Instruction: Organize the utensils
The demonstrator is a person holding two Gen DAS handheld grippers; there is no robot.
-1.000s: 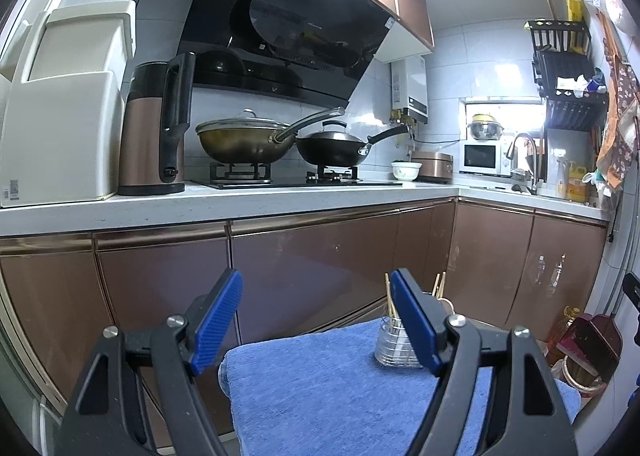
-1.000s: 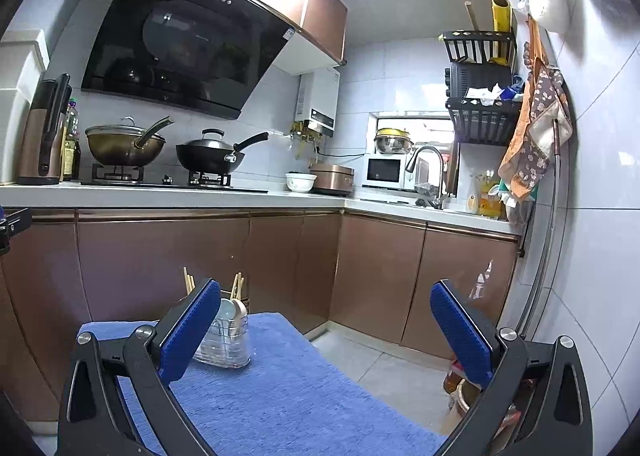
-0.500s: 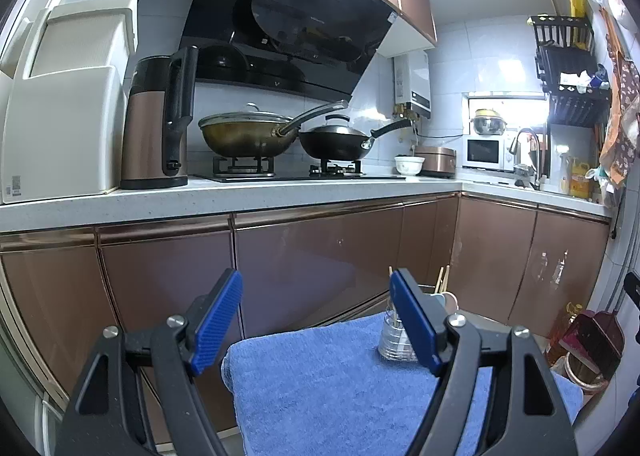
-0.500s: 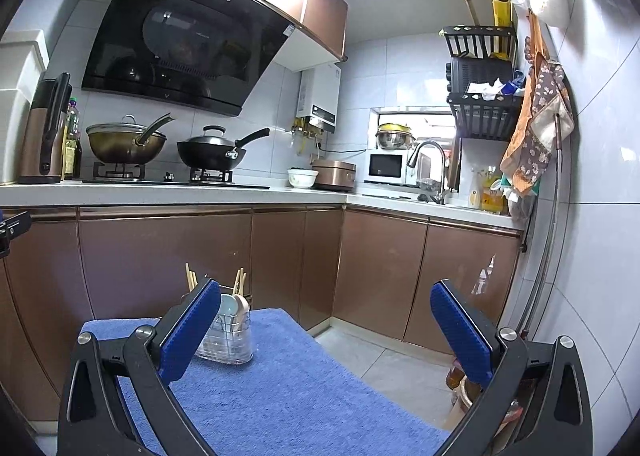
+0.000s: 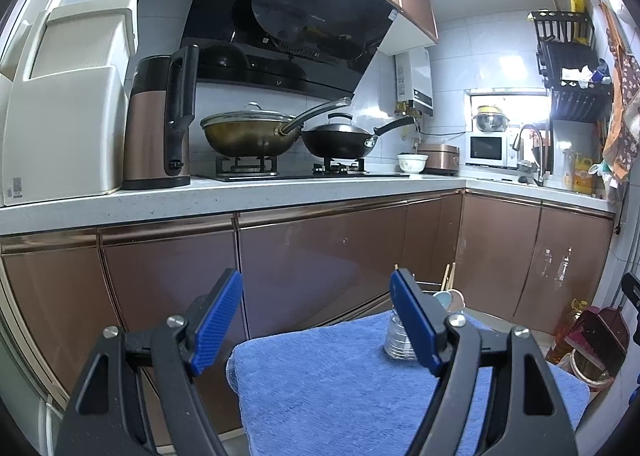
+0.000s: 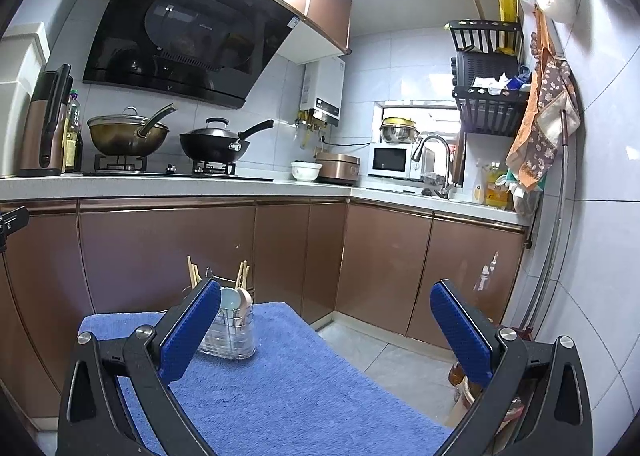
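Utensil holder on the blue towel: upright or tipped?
Upright: the clear utensil holder stands on its base, chopsticks pointing up.

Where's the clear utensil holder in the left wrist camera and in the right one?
Left wrist: utensil holder sits lower right of centre on the blue towel, partly behind a finger.
Right wrist: utensil holder lower left of centre.
Shared landmark: black wok on the stove.
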